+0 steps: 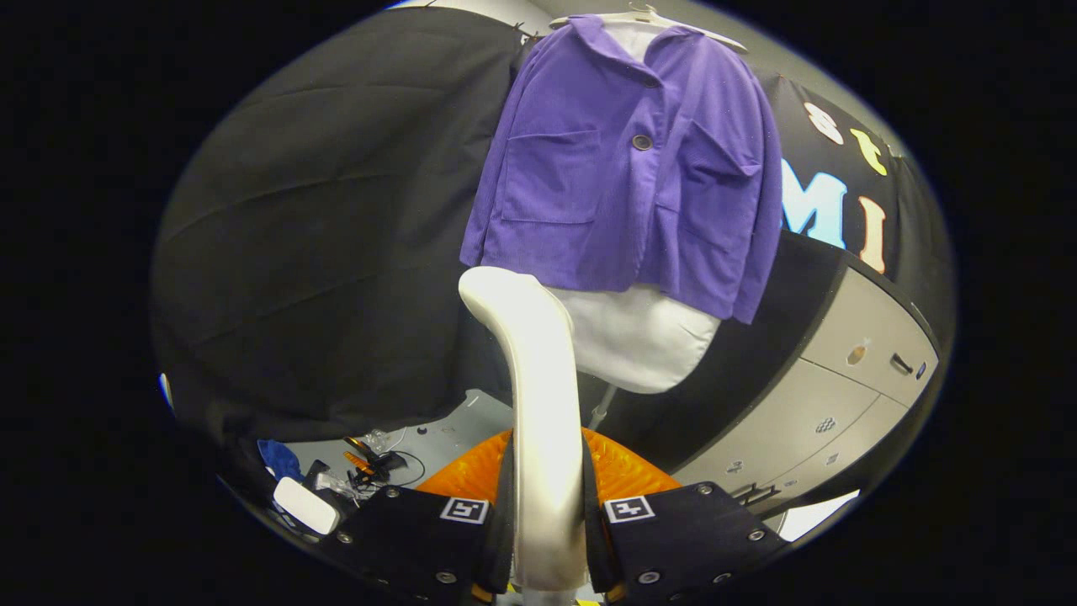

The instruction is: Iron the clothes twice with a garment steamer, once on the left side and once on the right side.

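Gripping the white garment steamer [543, 438] by its handle, the gripper [547, 539] has both fingers pressed against the handle's sides, and the steamer's curved head rises just ahead of them, below the lower left hem of the purple jacket [623, 177]. That jacket hangs buttoned on a white hanger [648, 18] over a white form [644, 341] against the black cloth wall [320, 236], farther off. Low to the left lies a grey surface [454, 429] strewn with cables and small objects, while grey cabinet drawers [841, 396] stand to the right.
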{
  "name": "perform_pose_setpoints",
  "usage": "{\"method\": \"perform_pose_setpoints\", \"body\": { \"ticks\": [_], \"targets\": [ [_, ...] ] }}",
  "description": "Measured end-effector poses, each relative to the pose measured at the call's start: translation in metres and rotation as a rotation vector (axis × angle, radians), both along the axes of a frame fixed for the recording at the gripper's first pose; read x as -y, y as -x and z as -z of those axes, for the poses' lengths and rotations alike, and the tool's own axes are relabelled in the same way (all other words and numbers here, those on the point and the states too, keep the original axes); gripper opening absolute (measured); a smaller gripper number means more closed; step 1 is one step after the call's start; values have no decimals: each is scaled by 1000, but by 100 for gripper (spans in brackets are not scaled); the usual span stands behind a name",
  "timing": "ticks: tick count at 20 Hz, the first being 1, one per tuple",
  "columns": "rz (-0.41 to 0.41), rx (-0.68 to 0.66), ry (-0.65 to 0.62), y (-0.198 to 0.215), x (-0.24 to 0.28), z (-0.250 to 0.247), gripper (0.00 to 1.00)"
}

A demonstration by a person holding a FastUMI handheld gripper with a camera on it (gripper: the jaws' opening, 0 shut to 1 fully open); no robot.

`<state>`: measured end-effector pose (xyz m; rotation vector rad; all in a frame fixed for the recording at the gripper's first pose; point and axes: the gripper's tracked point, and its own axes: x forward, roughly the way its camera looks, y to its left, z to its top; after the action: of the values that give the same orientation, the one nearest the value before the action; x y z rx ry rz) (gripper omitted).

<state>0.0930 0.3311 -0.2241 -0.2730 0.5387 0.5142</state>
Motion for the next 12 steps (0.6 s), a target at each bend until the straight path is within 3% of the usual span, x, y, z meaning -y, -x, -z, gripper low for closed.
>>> {"method": "perform_pose_setpoints", "body": {
  "ticks": [12],
  "targets": [
    [208, 89, -108, 53, 192, -56, 36]
  ]
}}
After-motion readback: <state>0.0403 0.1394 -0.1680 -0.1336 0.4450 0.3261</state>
